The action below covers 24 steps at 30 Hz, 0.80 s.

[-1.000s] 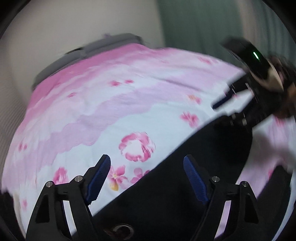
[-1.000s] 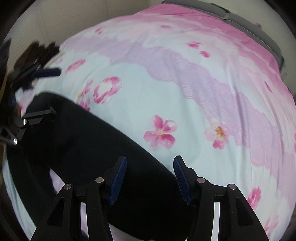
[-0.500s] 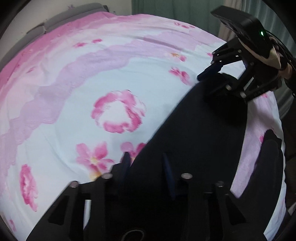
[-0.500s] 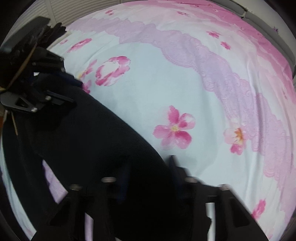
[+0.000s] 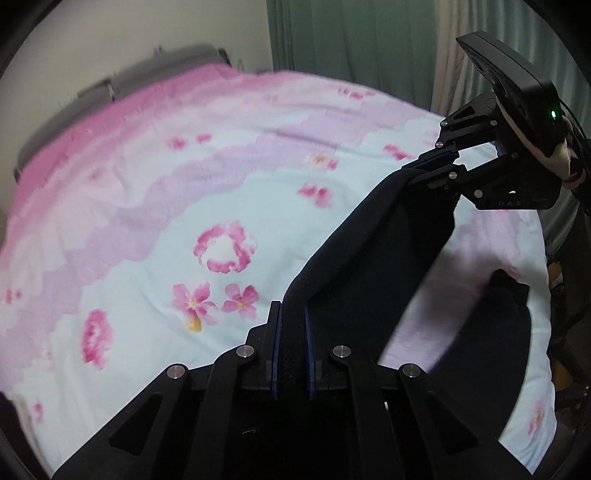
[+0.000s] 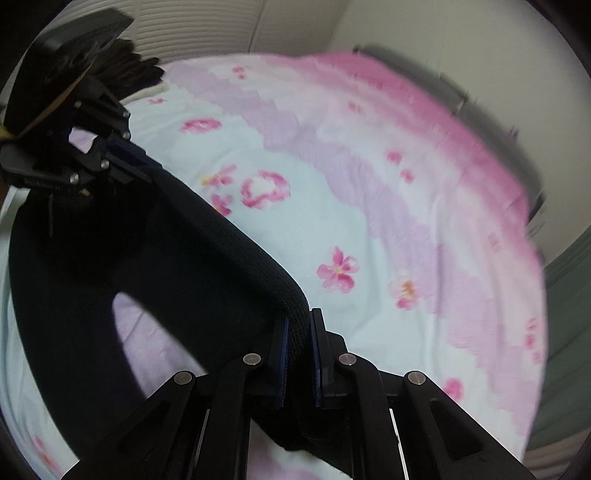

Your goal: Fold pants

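Black pants hang stretched between my two grippers above the bed. My left gripper is shut on one end of the waistband. My right gripper is shut on the other end; it also shows in the left wrist view at upper right. In the right wrist view the pants sag from the band, and the left gripper grips them at upper left. A pant leg droops onto the bed at the right.
The bed has a pink and white floral cover, also seen in the right wrist view. A grey headboard lies at the far end. Green curtains hang behind, and a wall with slatted panel.
Both grippers went from open over the pants to shut on the waistband, then lifted it off the bed so the pants hang between them.
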Each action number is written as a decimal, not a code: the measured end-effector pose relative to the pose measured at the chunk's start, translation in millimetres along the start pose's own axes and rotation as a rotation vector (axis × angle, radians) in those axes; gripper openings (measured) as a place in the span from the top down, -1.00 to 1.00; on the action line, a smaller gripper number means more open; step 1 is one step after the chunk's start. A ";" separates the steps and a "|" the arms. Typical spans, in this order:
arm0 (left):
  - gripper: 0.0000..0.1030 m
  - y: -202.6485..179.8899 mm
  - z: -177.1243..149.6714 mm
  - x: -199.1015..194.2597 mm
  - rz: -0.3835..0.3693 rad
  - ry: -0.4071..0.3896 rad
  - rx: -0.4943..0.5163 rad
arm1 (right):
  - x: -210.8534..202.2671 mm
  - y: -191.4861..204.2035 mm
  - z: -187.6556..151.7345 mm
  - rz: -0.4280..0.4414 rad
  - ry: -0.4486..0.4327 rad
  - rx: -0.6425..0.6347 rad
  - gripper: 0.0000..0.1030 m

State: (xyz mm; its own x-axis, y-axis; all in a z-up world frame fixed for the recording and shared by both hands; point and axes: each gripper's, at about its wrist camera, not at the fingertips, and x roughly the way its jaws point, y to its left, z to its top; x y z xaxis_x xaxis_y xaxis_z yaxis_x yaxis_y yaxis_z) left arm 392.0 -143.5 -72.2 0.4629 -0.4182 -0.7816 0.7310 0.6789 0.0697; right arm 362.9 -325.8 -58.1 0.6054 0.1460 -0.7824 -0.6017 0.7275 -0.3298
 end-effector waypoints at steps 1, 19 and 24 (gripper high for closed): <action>0.76 -11.5 -4.6 -15.3 0.017 -0.020 0.006 | -17.5 10.7 -6.2 -0.029 -0.031 -0.016 0.79; 0.76 -180.1 -161.6 -44.8 0.143 -0.036 -0.047 | -66.1 161.6 -163.7 -0.052 -0.046 0.063 0.79; 0.75 -181.6 -180.1 -34.0 0.131 -0.050 -0.086 | -52.6 179.4 -181.3 -0.038 -0.029 0.127 0.78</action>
State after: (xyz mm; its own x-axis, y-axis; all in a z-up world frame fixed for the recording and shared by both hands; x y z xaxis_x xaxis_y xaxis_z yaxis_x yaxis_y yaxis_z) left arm 153.2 -143.9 -170.0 0.5776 -0.3506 -0.7372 0.6177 0.7781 0.1139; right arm 128.6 -324.5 -171.9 0.6424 0.1344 -0.7545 -0.5084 0.8114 -0.2883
